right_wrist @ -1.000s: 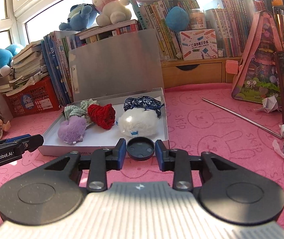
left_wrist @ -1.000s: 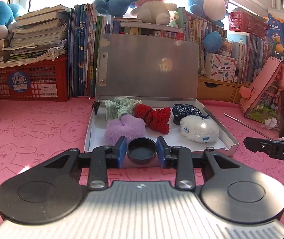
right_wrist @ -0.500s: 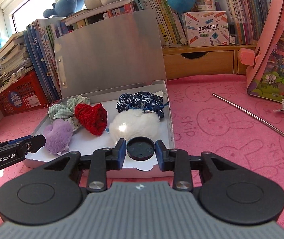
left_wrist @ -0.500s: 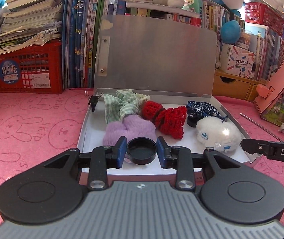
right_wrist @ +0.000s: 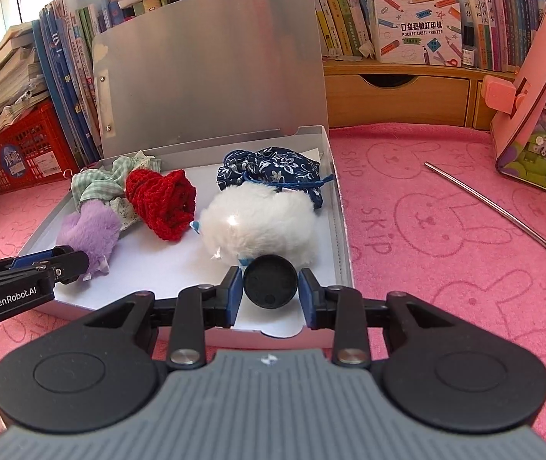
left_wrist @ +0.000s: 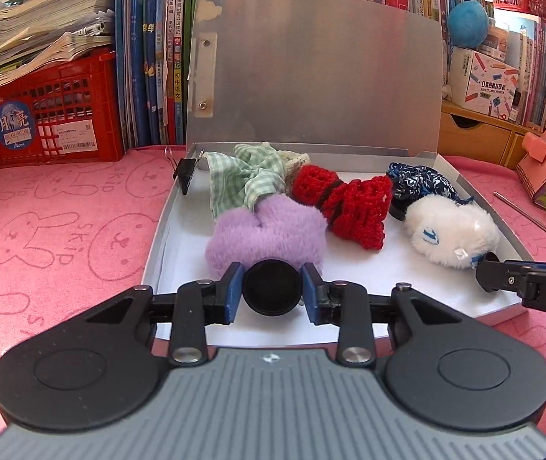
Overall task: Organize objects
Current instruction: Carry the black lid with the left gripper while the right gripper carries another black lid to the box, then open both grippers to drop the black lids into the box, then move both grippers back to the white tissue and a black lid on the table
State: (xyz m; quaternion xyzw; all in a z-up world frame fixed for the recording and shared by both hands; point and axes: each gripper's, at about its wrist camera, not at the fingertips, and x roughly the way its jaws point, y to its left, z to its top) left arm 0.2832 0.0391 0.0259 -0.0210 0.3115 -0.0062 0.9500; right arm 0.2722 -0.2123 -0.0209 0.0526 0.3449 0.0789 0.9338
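Both grippers hang over the near edge of the open box [left_wrist: 158,237]. The left gripper [left_wrist: 272,293] is clamped on a black round cap [left_wrist: 272,292], right in front of the purple plush [left_wrist: 265,235]. The right gripper [right_wrist: 270,287] pinches a second black cap [right_wrist: 270,281], just before the white plush [right_wrist: 259,222].

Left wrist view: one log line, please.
box: lid open | inside: purple plush, red knit, white plush, blue pouch, checked cloth | left gripper: near purple plush | right gripper: near white plush
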